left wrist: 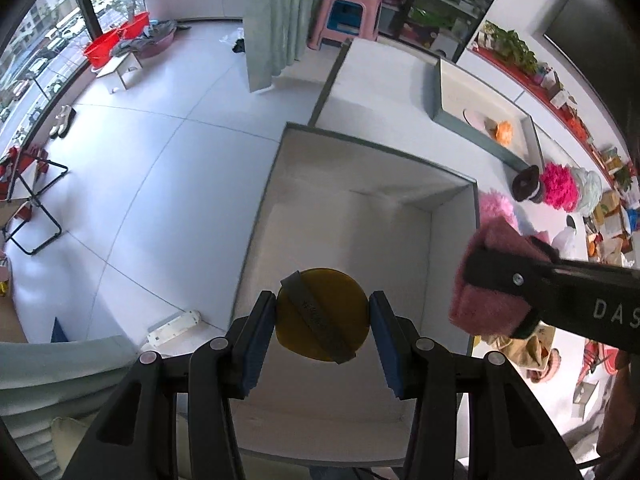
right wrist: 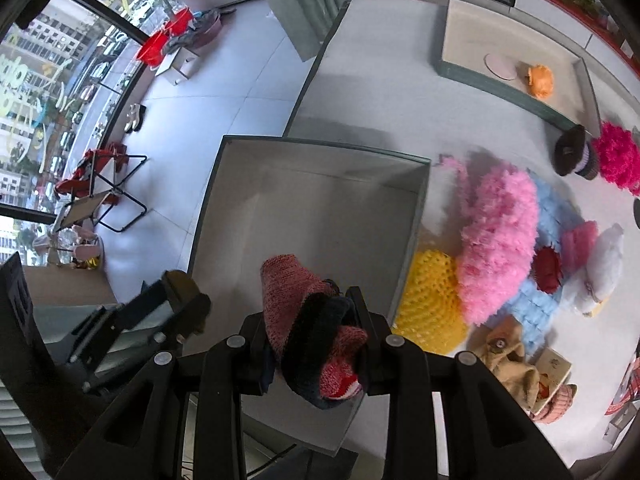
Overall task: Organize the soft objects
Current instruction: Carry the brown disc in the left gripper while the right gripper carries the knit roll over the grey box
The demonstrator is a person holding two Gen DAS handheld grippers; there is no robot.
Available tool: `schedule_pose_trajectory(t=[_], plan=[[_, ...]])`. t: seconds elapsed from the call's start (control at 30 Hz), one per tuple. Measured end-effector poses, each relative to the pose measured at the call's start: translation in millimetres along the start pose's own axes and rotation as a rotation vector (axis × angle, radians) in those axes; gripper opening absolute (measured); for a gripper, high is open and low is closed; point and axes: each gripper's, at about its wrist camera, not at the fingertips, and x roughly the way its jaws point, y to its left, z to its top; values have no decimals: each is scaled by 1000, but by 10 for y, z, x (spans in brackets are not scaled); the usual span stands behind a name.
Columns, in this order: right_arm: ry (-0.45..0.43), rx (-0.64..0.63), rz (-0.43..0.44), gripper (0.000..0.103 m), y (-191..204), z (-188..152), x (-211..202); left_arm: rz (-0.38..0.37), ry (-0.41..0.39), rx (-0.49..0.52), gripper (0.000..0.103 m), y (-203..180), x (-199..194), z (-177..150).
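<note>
My left gripper (left wrist: 322,312) is shut on a round yellow pad with a grey strap (left wrist: 322,314) and holds it over the open white box (left wrist: 260,208). My right gripper (right wrist: 312,344) is shut on a pink and dark knitted hat (right wrist: 308,320) above the box's near right corner (right wrist: 416,216); it also shows in the left wrist view (left wrist: 492,276). The inside of the box shows only bare white floor. The left gripper appears at the left of the right wrist view (right wrist: 180,300).
Fluffy soft items lie on the table right of the box: a pink one (right wrist: 500,236), a light blue one (right wrist: 536,300), a yellow knit (right wrist: 432,300), a magenta pom (right wrist: 618,156), a white one (right wrist: 604,264). A second tray (right wrist: 520,96) holds an orange item (right wrist: 540,80).
</note>
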Motion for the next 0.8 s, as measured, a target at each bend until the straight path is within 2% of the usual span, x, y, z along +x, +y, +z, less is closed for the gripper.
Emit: schedule_pose_trajectory(t=[0.3,0.8], plan=[[42,-54,-37,34,139,85,185,14,34,5,49,19,125,-88],[131,-146,-112,34,251,255,664,-3,147,-42,49,80,505,-395]])
